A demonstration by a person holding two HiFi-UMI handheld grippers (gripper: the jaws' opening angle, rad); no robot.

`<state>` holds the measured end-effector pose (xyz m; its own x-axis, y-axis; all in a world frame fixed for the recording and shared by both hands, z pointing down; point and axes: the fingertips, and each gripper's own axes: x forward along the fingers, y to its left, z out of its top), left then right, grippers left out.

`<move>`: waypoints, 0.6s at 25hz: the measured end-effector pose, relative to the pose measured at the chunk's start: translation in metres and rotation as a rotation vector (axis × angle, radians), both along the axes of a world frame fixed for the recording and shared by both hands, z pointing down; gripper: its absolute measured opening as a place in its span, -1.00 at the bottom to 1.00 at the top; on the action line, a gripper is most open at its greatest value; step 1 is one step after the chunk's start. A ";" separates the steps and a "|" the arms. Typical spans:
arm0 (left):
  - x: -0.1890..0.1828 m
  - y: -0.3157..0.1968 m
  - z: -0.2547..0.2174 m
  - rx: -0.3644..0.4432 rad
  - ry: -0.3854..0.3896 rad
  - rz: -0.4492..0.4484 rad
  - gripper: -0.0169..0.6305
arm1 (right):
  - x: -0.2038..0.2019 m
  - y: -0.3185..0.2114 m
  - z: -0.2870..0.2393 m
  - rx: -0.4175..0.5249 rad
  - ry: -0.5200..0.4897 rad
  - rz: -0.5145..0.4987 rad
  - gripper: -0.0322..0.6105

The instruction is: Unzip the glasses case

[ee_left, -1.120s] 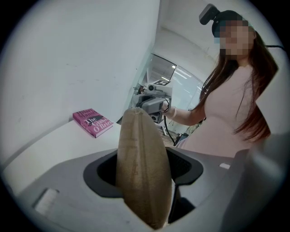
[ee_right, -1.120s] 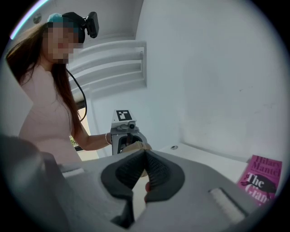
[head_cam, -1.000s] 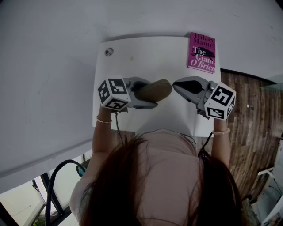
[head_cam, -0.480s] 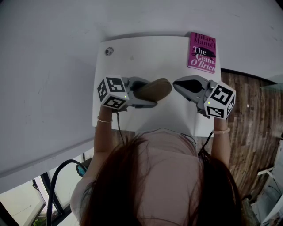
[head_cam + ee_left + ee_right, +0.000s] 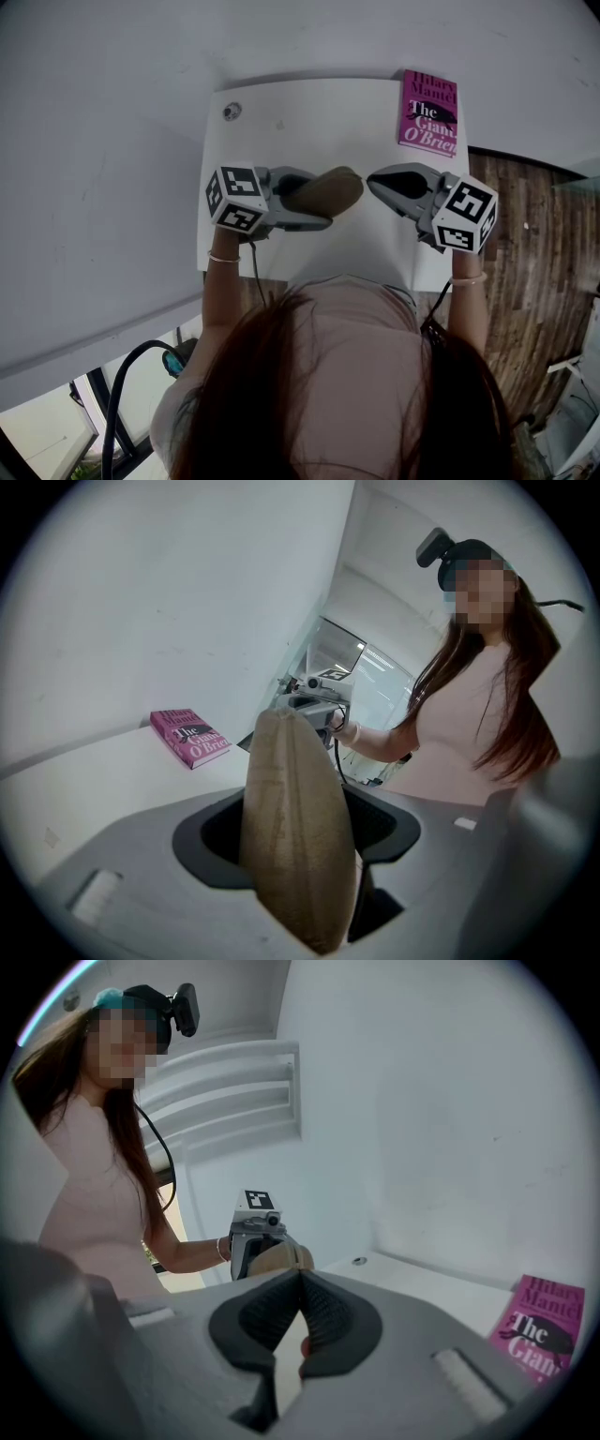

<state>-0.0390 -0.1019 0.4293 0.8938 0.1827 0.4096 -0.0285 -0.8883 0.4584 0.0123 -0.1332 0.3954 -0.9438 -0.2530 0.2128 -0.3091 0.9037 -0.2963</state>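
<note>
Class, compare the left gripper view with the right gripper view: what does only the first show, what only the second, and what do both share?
Only the left gripper view: the left gripper with its jaws clamped on the glasses case, and the right gripper beyond. Only the right gripper view: the right gripper's own jaws shut together, the left gripper's marker cube, a slatted wall panel. Both: the glasses case, the pink book, the white table, the person.
</note>
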 end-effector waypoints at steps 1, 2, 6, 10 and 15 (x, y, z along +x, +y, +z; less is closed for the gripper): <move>0.000 0.000 0.000 -0.003 0.002 -0.003 -0.05 | 0.000 0.000 0.001 -0.003 -0.001 0.001 -0.89; -0.001 -0.001 0.000 -0.006 0.002 -0.005 -0.05 | 0.000 -0.001 0.002 -0.007 -0.003 0.002 -0.89; -0.001 -0.001 0.003 -0.008 -0.004 -0.011 -0.04 | 0.000 -0.001 0.006 -0.027 -0.013 0.007 -0.89; -0.003 -0.003 -0.002 -0.029 0.032 -0.027 -0.04 | 0.002 0.000 0.012 -0.043 -0.005 0.007 -0.89; -0.003 -0.006 -0.006 -0.037 0.066 -0.040 -0.04 | 0.003 0.000 0.013 -0.058 -0.024 0.021 -0.89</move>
<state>-0.0420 -0.1077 0.4229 0.9256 0.1601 0.3429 -0.0321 -0.8696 0.4927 0.0150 -0.1334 0.4085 -0.9434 -0.2604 0.2052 -0.3198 0.8783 -0.3554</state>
